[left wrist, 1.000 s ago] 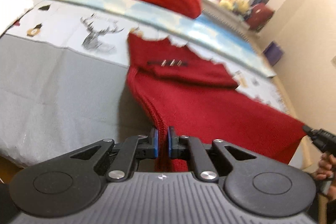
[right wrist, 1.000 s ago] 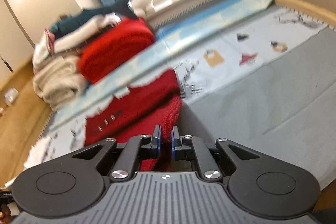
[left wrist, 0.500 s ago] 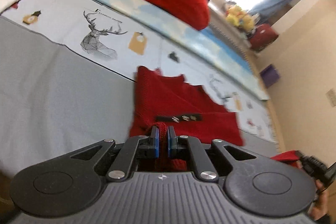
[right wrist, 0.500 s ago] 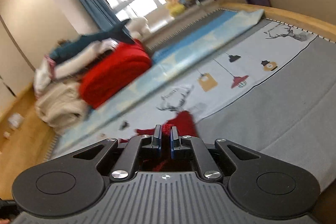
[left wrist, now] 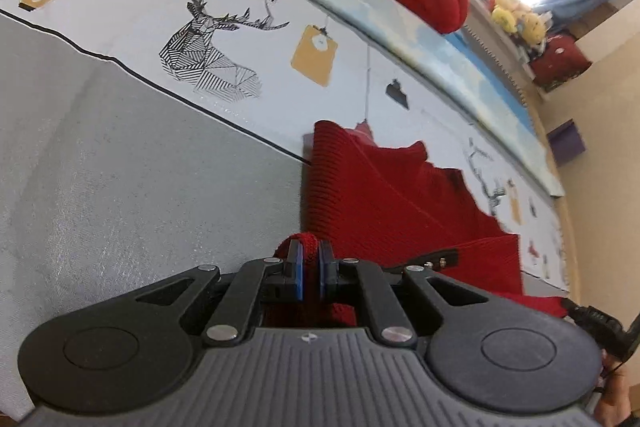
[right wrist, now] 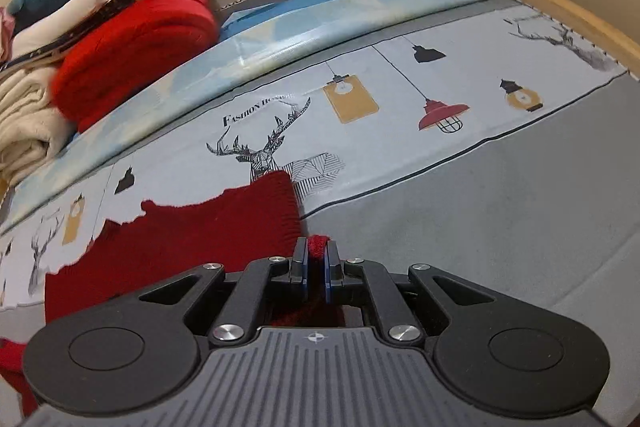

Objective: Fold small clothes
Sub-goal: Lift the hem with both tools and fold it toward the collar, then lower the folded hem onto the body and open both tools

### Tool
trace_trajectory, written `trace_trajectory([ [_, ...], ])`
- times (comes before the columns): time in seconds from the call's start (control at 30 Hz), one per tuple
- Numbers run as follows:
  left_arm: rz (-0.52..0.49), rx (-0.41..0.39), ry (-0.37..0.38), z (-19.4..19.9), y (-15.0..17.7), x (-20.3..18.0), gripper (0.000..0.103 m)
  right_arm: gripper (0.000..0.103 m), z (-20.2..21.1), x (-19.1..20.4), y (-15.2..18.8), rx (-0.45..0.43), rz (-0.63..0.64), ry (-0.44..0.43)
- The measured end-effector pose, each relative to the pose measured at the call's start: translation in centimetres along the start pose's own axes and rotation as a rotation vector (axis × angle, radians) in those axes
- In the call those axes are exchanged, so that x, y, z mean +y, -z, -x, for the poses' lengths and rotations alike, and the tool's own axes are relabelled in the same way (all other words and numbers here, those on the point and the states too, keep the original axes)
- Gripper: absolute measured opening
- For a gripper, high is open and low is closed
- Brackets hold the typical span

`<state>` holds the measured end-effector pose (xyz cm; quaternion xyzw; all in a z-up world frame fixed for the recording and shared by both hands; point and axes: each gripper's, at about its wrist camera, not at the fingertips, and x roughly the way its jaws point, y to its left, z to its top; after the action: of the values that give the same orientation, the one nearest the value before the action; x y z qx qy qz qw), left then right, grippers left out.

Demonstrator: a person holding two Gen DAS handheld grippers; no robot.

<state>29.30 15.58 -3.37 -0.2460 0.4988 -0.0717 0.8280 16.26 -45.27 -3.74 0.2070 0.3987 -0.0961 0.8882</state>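
While the red knitted garment (left wrist: 384,195) is lying spread on the grey printed bed cover (left wrist: 120,163), the left gripper (left wrist: 309,263) and the right gripper (right wrist: 316,261) are each pinching a bunched edge of it.

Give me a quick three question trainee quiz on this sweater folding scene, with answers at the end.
1. True or false: the left gripper is open and empty.
2. What does the right gripper pinch?
A. the red knit sweater
B. a white towel
C. nothing
3. Fill in: the animal printed on the bedspread next to the sweater is a ____.

Key: 1 false; 2 A; 3 deer.
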Motion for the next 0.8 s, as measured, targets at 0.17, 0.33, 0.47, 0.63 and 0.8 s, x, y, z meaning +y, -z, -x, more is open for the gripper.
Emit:
trace_trajectory([
  [0.17, 0.02, -0.015, -0.009, 0.1, 0.1, 0.6, 0.012, 0.013, -0.5, -0.3, 0.2, -0.031, -0.041, 0.028],
  [0.33, 0.039, -0.057, -0.017, 2.1, 0.5, 2.7, 0.013, 0.019, 0.1, -3.1, 0.7, -0.055, -0.056, 0.076],
  [0.47, 0.024, -0.01, -0.048, 2.3, 1.0, 3.9, 0.029, 0.019, 0.1, -5.5, 1.7, 0.009, -0.022, 0.064],
  [0.63, -0.056, 0.069, -0.078, 0.6, 1.7, 2.7, 0.04, 0.021, -0.8, -6.0, 2.6, 0.091, -0.004, 0.029],
  [0.8, -0.152, 0.106, -0.102, -1.4, 2.2, 0.1, 0.049, 0.037, -1.9, -3.3, 3.0, 0.125, 0.077, -0.003],
])
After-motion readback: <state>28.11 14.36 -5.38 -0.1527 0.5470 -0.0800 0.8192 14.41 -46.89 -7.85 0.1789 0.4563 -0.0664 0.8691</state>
